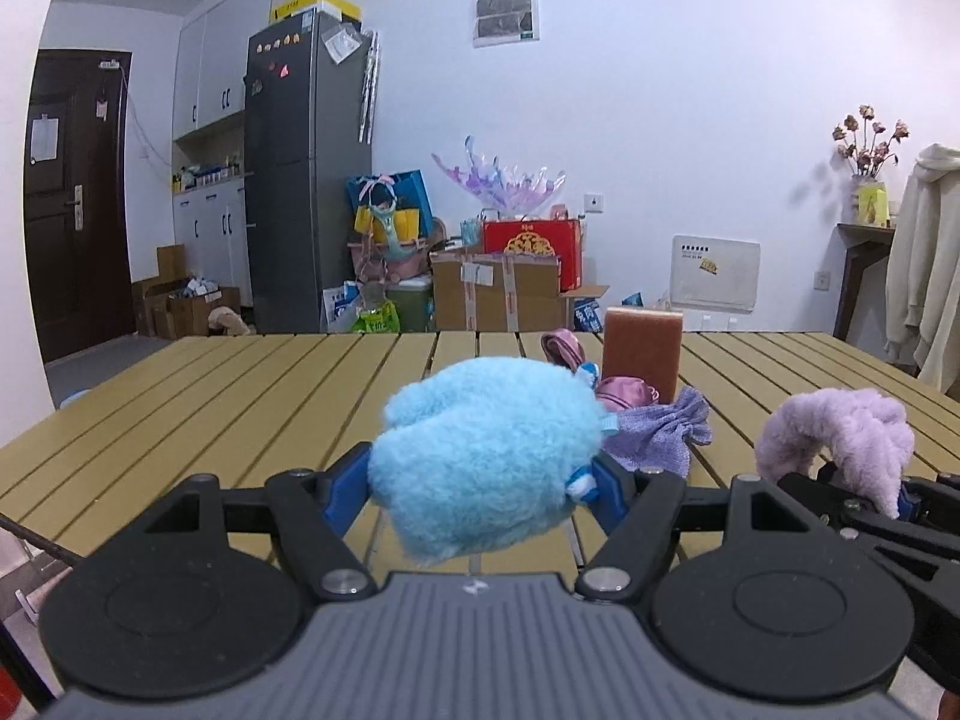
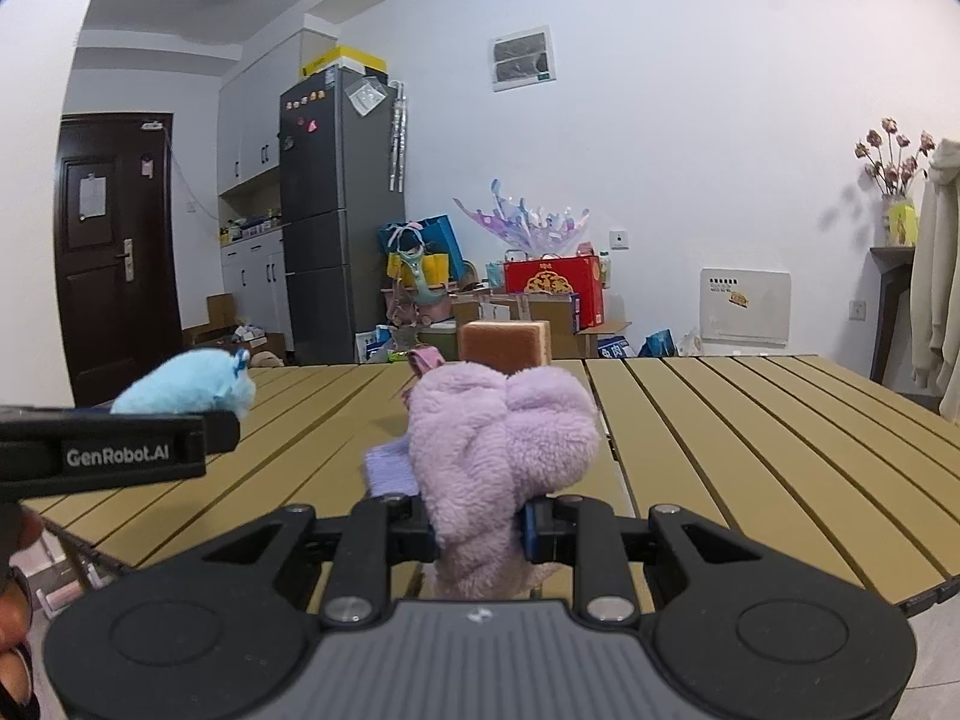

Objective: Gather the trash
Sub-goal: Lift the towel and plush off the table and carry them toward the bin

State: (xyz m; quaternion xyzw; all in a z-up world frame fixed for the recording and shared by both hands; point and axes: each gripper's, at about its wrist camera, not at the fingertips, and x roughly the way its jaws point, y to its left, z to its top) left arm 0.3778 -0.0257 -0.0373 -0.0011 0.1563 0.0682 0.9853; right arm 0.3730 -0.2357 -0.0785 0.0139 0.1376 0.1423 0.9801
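My left gripper (image 1: 480, 489) is shut on a fluffy light-blue plush item (image 1: 486, 456), held above the near edge of the slatted table (image 1: 240, 408). My right gripper (image 2: 480, 531) is shut on a fluffy lilac plush item (image 2: 501, 438), which bulges above the jaws. In the left wrist view the lilac item (image 1: 840, 438) and the right gripper (image 1: 900, 504) show at the right; in the right wrist view the blue item (image 2: 186, 387) and the left gripper's side (image 2: 120, 450) show at the left. On the table lie a purple cloth (image 1: 660, 432), a pink crumpled item (image 1: 624, 390) and a brown sponge block (image 1: 642, 354).
Beyond the table's far edge stand a grey fridge (image 1: 306, 180), cardboard boxes (image 1: 498, 294), a red box (image 1: 531, 246) and bags. A dark door (image 1: 78, 204) is at the left. A cream coat (image 1: 924, 270) hangs at the right beside a shelf with dried flowers (image 1: 870, 144).
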